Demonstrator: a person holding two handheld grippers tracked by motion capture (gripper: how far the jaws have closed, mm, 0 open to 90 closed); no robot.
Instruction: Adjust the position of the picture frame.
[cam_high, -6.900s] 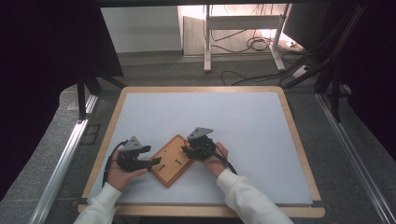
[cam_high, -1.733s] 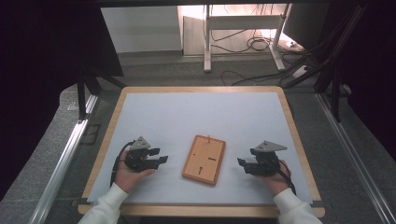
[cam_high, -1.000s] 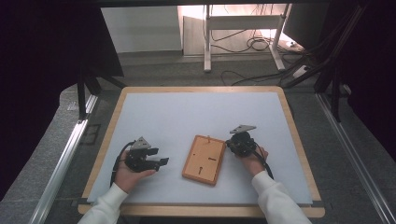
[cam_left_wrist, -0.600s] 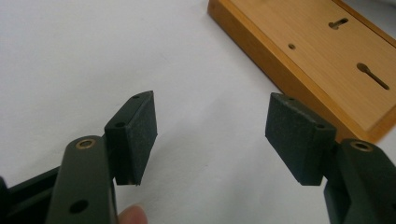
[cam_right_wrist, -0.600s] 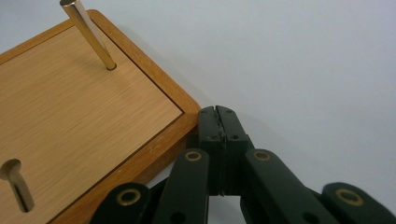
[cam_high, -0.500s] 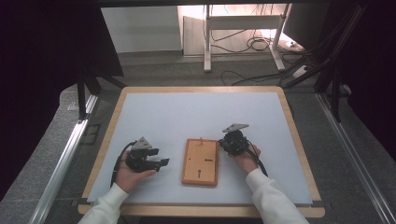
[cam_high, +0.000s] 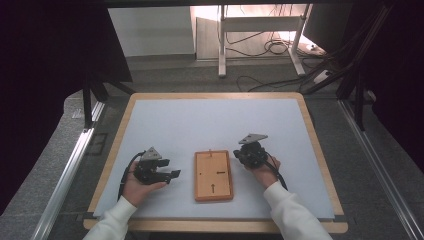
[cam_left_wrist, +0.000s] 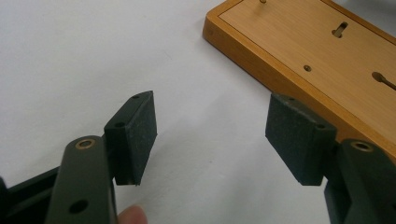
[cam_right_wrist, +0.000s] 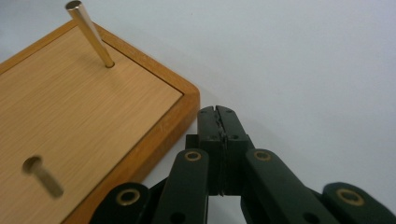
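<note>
A small wooden board (cam_high: 213, 175) lies flat on the white mat, squared to the table's front edge, with a thin brass pin (cam_right_wrist: 89, 33) standing near its far end and dark slots in its face. My right gripper (cam_high: 239, 156) is shut with nothing between its pads, its tip (cam_right_wrist: 217, 116) right beside the board's far right corner (cam_right_wrist: 187, 100); whether it touches the wood I cannot tell. My left gripper (cam_high: 173, 174) rests on the mat left of the board, open, its pads (cam_left_wrist: 135, 135) empty and the board's edge (cam_left_wrist: 299, 86) just beyond them.
The white mat (cam_high: 220, 125) sits in a wooden table frame (cam_high: 320, 150) with free room behind and to both sides of the board. Metal rails (cam_high: 70, 165) run along the table's left and right. Cables and a stand (cam_high: 250, 30) lie on the floor beyond.
My right gripper came in from the right to the board's right side, and the board turned from tilted to square with the table edge. The left gripper stayed put.
</note>
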